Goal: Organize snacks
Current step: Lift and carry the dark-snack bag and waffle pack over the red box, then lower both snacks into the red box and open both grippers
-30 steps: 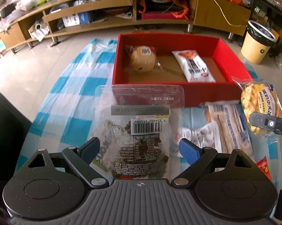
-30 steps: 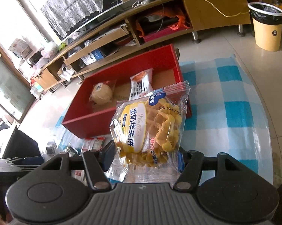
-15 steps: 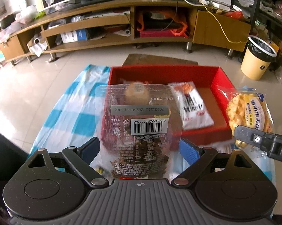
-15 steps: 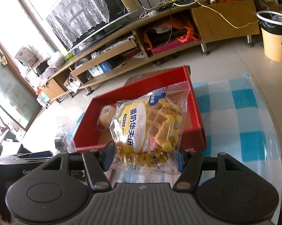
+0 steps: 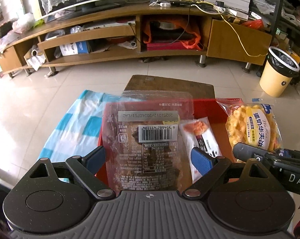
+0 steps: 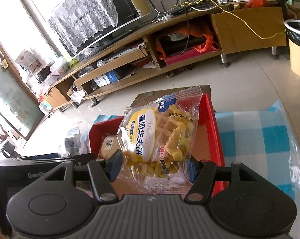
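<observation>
The waffle packet (image 6: 158, 139) stands upright between the right gripper's (image 6: 153, 168) fingers, which are partly closed and pinch its lower end; the clear packet of dark snack (image 5: 148, 145) is held likewise by the left gripper (image 5: 150, 159), whose fingers stand wide against its edges. Both packets hang over the red box (image 6: 213, 139), which lies just beyond and beneath the fingers and already holds a round bun (image 6: 108, 145) and a white sachet (image 5: 201, 137). To place them well, I judge each should be lowered over a bare patch of the floor of the box before the fingers open, clear of what lies there. The box rests on a checked cloth (image 6: 269, 139) covering the desk.
</observation>
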A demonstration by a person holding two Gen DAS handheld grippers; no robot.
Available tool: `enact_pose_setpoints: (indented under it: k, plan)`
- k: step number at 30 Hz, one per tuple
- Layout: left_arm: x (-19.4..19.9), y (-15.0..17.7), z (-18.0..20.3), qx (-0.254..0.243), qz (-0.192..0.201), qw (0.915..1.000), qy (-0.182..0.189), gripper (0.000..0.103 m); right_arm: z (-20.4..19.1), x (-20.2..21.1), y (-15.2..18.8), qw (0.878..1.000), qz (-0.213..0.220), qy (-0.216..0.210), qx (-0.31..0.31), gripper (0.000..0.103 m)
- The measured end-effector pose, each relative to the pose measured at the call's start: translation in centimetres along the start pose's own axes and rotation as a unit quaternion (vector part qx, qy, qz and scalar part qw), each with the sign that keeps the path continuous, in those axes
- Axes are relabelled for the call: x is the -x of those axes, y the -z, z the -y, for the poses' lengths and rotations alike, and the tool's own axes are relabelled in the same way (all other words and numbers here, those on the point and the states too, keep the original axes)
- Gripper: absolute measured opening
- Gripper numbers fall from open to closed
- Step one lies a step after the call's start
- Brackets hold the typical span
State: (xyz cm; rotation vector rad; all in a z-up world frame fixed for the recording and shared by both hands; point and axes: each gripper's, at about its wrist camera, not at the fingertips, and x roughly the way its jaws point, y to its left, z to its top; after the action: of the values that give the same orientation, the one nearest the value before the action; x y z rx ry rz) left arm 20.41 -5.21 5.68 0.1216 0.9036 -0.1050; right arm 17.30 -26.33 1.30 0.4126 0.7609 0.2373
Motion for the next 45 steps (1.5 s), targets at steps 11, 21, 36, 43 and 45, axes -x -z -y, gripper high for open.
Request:
enact_pose_setpoints:
  k: [11,21,36,43,45]
  plan:
    - [-2.8,-1.0,0.1,-0.001,-0.017,0.9998,-0.012,0.094,0.0,-3.1,-1.0,1.0,-0.025,0.009,0.015,0.061]
    - [-5.1,-0.3,-0.2,-0.001,-0.06,0.9979,-0.022,0.094,0.4,-5.6,-1.0,0.997,-0.076,0.026,0.001,0.061]
    - [-5.7,0.0,0.0,-0.008,-0.083,0.996,-0.032,0.097,0.3,-6.1,-0.8,0.993,-0.099,0.057,0.022,0.069]
    - [-5.5,-0.1,-0.1,-0.01,-0.076,0.9964,-0.035,0.099,0.7,-6.0,-1.0,0.994,-0.096,0.052,0.011,0.07]
    - [-5.4,-0.1,-0.1,-0.012,-0.075,0.9964,-0.037,0.099,0.6,-6.0,-0.9,0.994,-0.097,0.052,0.013,0.07]
